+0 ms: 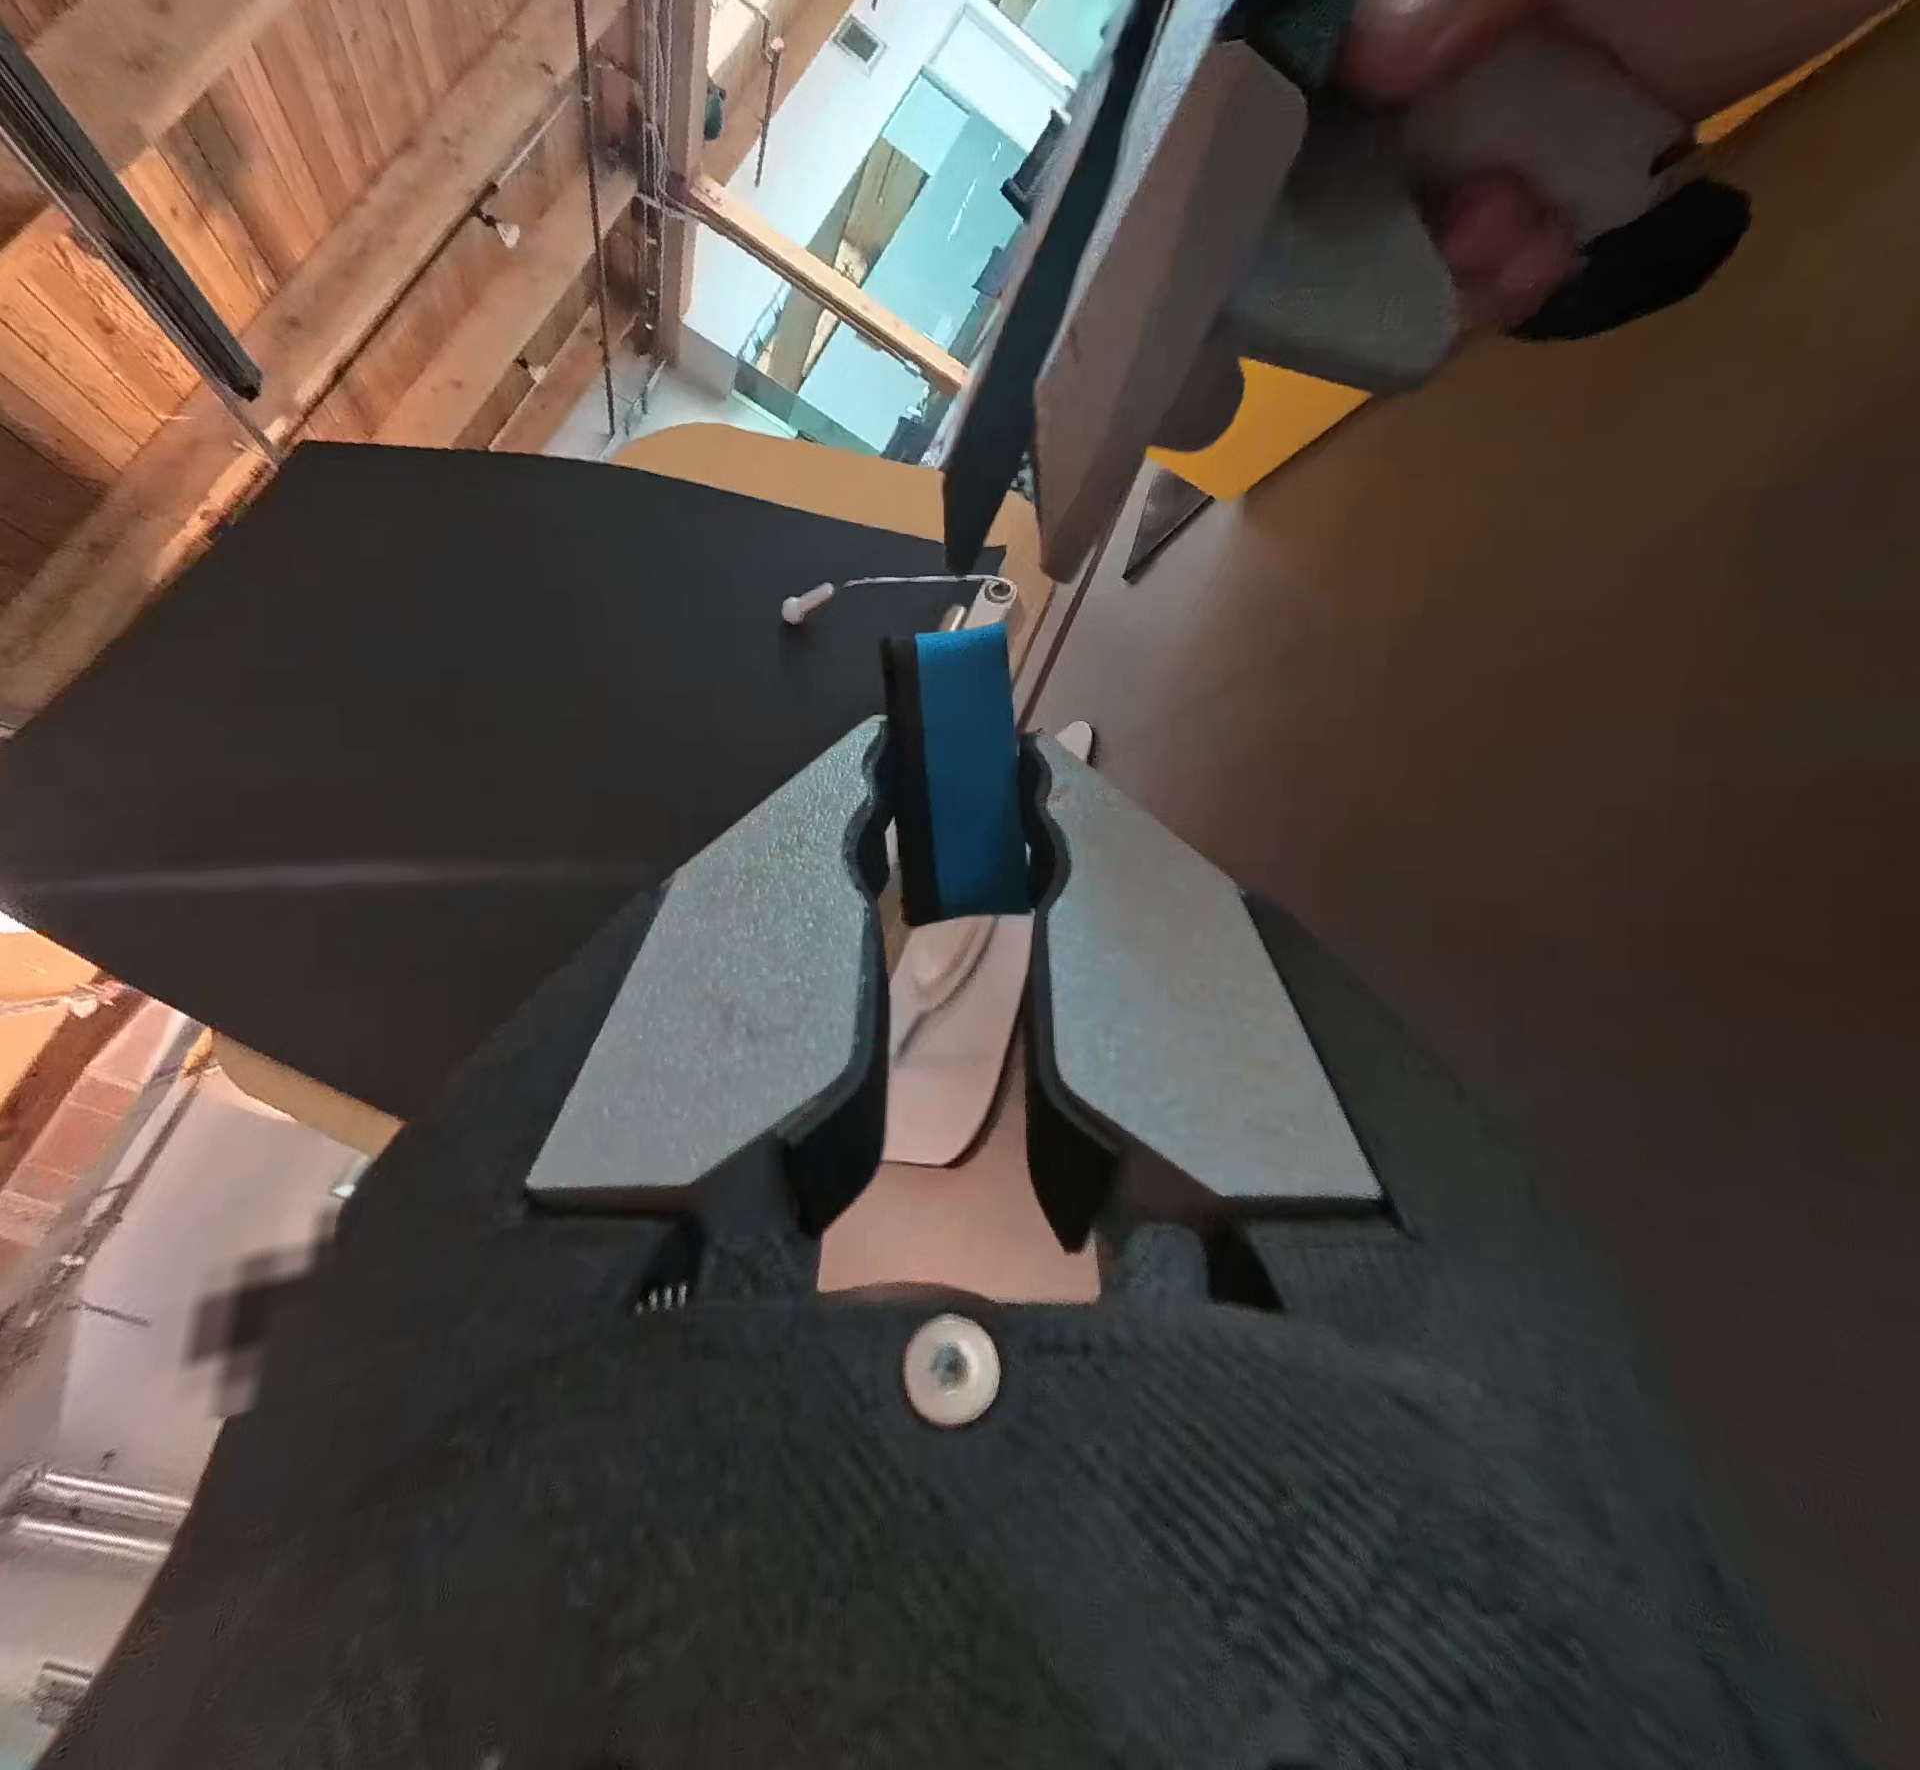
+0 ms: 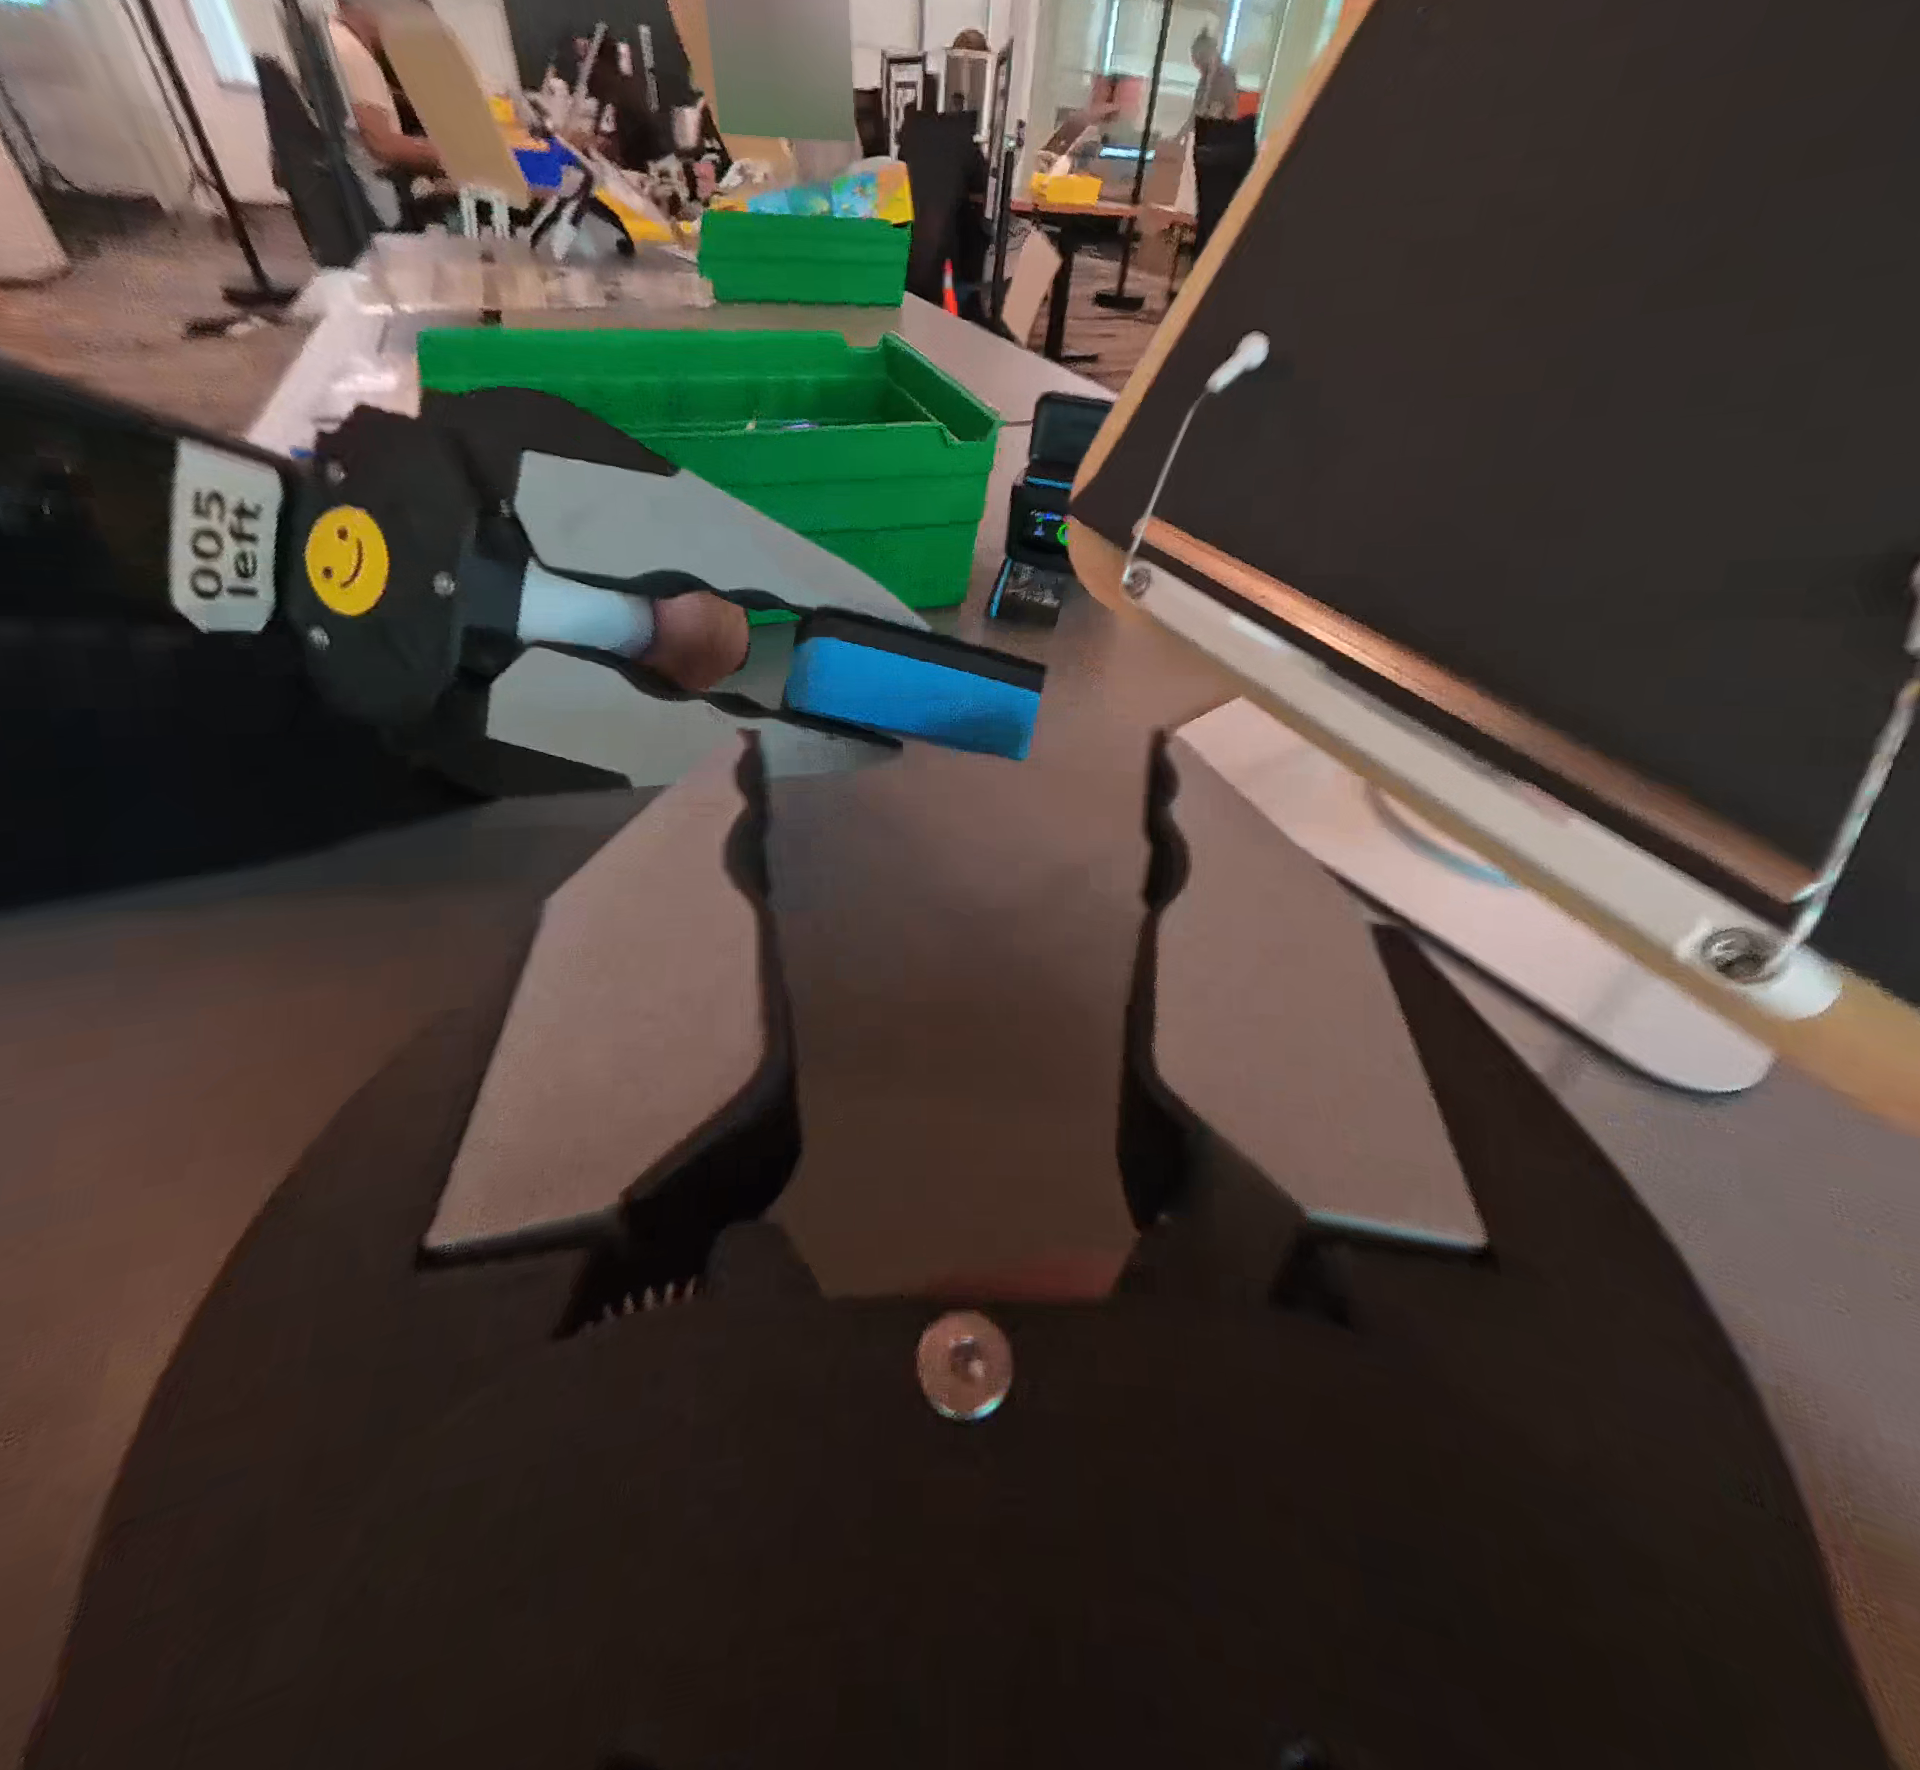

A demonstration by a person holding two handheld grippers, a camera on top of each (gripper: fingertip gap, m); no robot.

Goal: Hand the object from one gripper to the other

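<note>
Left tool (image 1: pixel 956 821), seen from its own camera: the two grey-faced fingers are closed to a narrow gap on a small rectangular block with a blue foam face and a black backing (image 1: pixel 961 775), gripped near the fingertips, its far end projecting beyond them. The same block (image 2: pixel 920 692) appears in the right wrist view, held clear of the grey bench (image 2: pixel 1039 432) and jutting rightward from the left tool (image 2: pixel 831 671). Right tool (image 2: pixel 956 785): fingers spread wide apart with nothing between them, the block lying just beyond and to the left of its left fingertip, not touching as far as the blur allows. In the left wrist view the right tool (image 1: pixel 1013 525) enters from the upper right, with a hand (image 1: pixel 1558 58) on its handle. Background: a tilted black panel with a pale wooden edge (image 2: pixel 1558 266) on a white base, two green plastic bins (image 2: pixel 810 453), and a small black device with a lit screen (image 2: pixel 1039 536) on the bench.
</note>
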